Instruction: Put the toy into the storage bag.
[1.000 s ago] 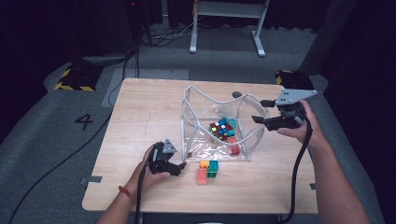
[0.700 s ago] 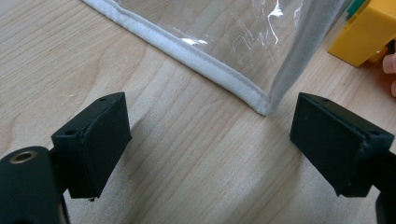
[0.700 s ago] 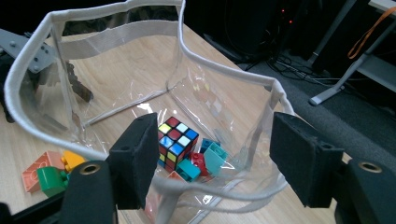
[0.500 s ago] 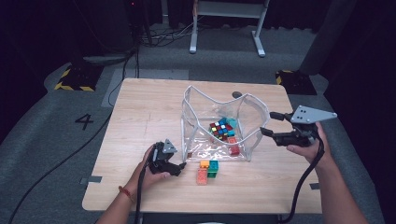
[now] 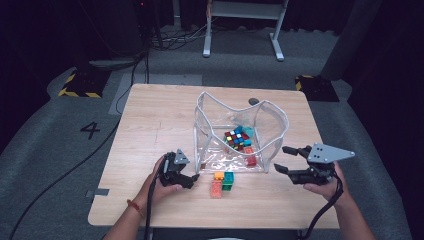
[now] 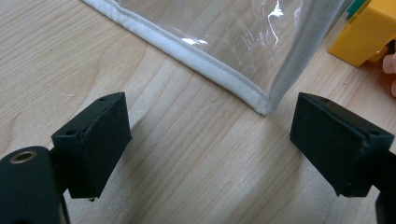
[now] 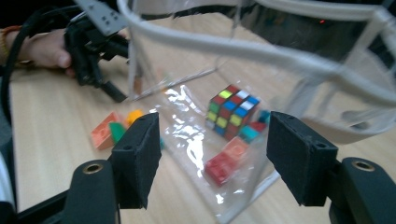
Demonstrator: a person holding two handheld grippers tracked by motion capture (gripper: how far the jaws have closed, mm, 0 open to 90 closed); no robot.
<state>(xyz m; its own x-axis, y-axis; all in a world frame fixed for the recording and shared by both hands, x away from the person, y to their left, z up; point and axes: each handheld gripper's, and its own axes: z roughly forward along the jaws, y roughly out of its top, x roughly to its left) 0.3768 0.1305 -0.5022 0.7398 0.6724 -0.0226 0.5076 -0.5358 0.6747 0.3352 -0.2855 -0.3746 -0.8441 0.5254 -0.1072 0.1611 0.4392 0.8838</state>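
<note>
Jaws, left gripper (image 5: 192, 177): spread wide and empty, low over the worktop (image 5: 150, 125), with the near left corner of the clear bag (image 6: 264, 100) just ahead, between them and a little toward the right jaw.
Jaws, right gripper (image 5: 285, 160): also wide apart, holding nothing, level with the bag's near right corner and aimed leftward at it.
Bag: stands open-topped mid-worktop, its white rim (image 7: 261, 51) sagging; inside lie a puzzle cube (image 5: 236, 138) and a red brick (image 7: 219, 169).
Loose bricks (image 5: 222, 181): on the worktop just in front of the bag, between the two grippers; an orange one and a green one side by side, a pink one beside them.
Key relation: the bricks lie just right of the left gripper, well apart from the right one, so the left looks better placed to pick one up.
</note>
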